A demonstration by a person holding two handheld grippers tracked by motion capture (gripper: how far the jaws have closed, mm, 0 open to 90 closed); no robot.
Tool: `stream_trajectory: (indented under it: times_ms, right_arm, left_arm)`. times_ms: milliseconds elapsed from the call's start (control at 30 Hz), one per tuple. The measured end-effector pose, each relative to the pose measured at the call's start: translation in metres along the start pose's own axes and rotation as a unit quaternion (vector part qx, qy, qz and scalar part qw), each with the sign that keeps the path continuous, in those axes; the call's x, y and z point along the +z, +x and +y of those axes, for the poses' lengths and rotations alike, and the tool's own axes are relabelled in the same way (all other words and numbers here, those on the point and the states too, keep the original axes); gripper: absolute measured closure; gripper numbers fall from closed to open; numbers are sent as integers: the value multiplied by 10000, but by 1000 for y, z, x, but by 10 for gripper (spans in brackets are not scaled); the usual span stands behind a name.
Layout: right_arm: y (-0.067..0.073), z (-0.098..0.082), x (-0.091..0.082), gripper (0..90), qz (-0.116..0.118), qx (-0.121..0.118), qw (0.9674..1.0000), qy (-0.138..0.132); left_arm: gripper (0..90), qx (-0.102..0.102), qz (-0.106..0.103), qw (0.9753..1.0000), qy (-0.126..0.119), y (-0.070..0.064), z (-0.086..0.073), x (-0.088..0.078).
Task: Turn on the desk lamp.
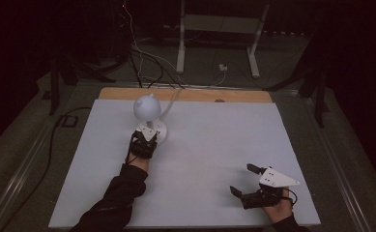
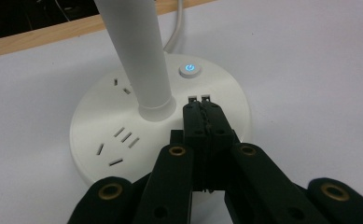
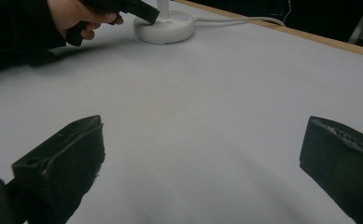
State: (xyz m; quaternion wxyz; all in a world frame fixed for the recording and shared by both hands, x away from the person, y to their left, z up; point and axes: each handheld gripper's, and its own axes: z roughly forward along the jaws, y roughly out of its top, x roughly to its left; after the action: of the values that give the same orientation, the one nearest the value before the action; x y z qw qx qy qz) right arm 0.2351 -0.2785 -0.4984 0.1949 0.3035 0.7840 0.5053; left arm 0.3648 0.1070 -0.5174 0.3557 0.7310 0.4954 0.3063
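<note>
Closed left gripper (image 2: 201, 100) rests on white lamp base (image 2: 100, 135), button (image 2: 189, 70) glowing blue.

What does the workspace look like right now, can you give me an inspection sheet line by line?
Surface: pale table top, wooden strip along the far edge.
Job's things: white desk lamp upright; its round base carries sockets and a power button glowing blue.
Clutter: nothing seen.
Grippers: left gripper shut, tips over the base just short of the button; right gripper open, apart from the lamp, nothing between its jaws.
Cables: white lamp cord runs off the far edge; more cables on the floor.
Surroundings: dark room, white frame behind the table.
</note>
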Motion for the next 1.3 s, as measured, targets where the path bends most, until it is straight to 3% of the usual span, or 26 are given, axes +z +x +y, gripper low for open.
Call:
stream_trajectory:
  times_ms: [200,267,333,433,633,767,933,1067,1300]
  right_arm:
    - [0,0,0,0,5,2,10000,4]
    - [0,0,0,0,6,-1,10000,8]
    - [0,0,0,0,7,-2,10000,9]
    - [0,0,0,0,12,0,10000,10]
    - [0,0,0,0,18,7,10000,4]
    - [0,0,0,0,11,6,10000,3]
    - [0,0,0,0,15,5,10000,8]
    - [0,0,0,0,17,3,10000,-1]
    - [0,0,0,0,22,7,10000,14]
  left_arm:
    - [900,43,60,10000,-4,-3,0,0]
    - [900,150,93,9998,16,-5,0,0]
    - [900,109,-17,9999,11,-6,0,0]
    - [900,136,35,9999,4,-7,0,0]
    - [900,-345,-116,9993,-6,6,1,-2]
    - [798,-328,-146,9993,-59,4,4,-5]
    - [563,-452,93,9989,-62,3,7,-9]
    - [453,-505,132,9986,-3,4,8,-9]
    - [259,-584,50,9982,139,6,9,-9]
